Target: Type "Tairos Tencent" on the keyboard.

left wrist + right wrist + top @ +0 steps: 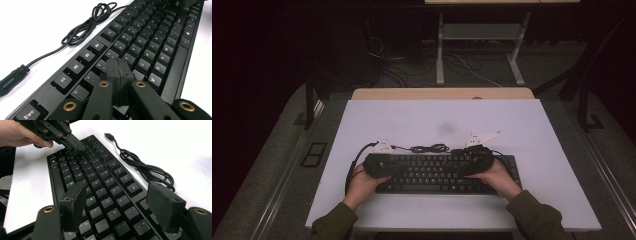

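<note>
Item: black wired keyboard (447, 175), lying flat near your edge of the white tabletop (442, 120), long side across you, both hands over it. Its cable (428, 148) is bunched in a loose coil on the white surface just beyond the top row of keys, and the plug end (12, 77) lies free past the Esc corner. Your left gripper (117, 67) has its jaws pressed fully together with nothing between them, tips down on or just above the keys near the number row and the T key; contact cannot be confirmed. Your right gripper (117, 205) hovers over the other half of the keyboard, jaws held well apart, straddling the keys around O and P and holding nothing. Surface: a white board, matte, laid on a light wooden table (442, 93) whose far edge shows as a strip beyond it; a faint grey smudge (446, 129) marks the board's middle. Room: dim, with grey carpeted floor (277, 150), a white-legged desk frame (479, 45) behind the table, and loose floor cables (462, 65) under it.
</note>
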